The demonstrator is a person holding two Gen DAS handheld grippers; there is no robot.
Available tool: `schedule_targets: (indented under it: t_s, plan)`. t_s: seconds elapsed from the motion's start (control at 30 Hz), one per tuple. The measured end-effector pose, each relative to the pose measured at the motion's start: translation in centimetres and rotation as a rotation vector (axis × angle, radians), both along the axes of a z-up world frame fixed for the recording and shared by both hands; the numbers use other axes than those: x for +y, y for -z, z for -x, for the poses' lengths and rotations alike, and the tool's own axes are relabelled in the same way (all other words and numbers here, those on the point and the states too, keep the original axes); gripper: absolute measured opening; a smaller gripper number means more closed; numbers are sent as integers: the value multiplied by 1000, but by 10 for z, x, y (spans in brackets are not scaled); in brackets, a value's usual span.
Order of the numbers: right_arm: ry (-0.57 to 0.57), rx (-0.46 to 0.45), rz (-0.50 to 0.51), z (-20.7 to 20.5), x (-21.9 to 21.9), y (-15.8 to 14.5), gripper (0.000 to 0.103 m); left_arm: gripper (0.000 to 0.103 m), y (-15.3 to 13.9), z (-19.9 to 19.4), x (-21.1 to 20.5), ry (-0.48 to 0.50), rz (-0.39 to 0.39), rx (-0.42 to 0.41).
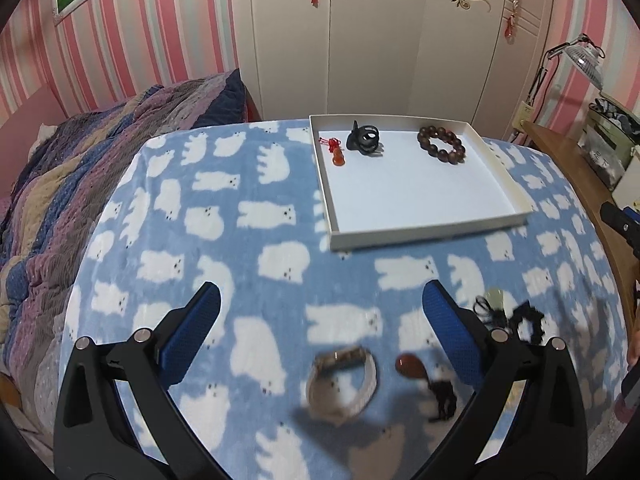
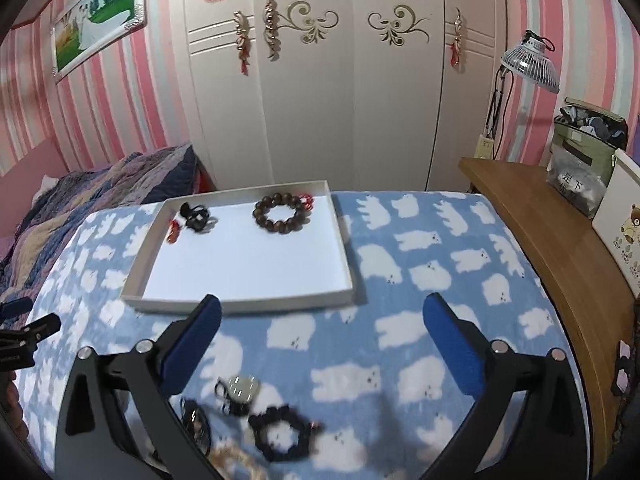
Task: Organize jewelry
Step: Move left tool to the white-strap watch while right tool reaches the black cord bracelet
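Note:
A white tray on a blue bear-print blanket holds a red pendant, a black hair claw and a brown bead bracelet. My left gripper is open and empty, nearer than the tray, above a watch and a brown pendant on a black cord. My right gripper is also open and empty, in front of the tray. Below its left finger lie a black beaded bracelet and a pale pendant. The bead bracelet lies at the tray's far side.
A striped quilt covers the bed to the left. White wardrobe doors stand behind. Along the right runs a wooden desk with a bag and a lamp. The blanket right of the tray is bare.

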State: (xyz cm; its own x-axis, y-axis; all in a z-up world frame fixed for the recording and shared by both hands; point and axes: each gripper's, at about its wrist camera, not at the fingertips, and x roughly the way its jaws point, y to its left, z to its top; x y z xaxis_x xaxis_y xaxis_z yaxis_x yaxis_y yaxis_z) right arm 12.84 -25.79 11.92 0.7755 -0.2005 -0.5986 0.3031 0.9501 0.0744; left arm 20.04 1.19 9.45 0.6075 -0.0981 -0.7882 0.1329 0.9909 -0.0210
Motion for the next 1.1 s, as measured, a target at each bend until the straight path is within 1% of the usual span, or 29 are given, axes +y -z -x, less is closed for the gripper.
schedule_targets:
  t_s: [0.17,0.3,0.47,0.7,0.9,1.1]
  plan:
    - [-2,12,-36,17,5,8,101,100,2,22,7,6,1,3]
    - [23,44,-36,23,8,21,101,100,8,32,16,-1,-3,9]
    - [39,62,-39,27,15,31,101,100,20,38,23,-6,-11,27]
    - [24,94,-17,29,30,43,101,100,34,43,34,-18,8,53]
    - [22,119,-22,31,30,52,101,100,44,46,35,-15,32,85]
    - [22,126,-20,33,29,57,101,100,47,47,30,-5,34,89]
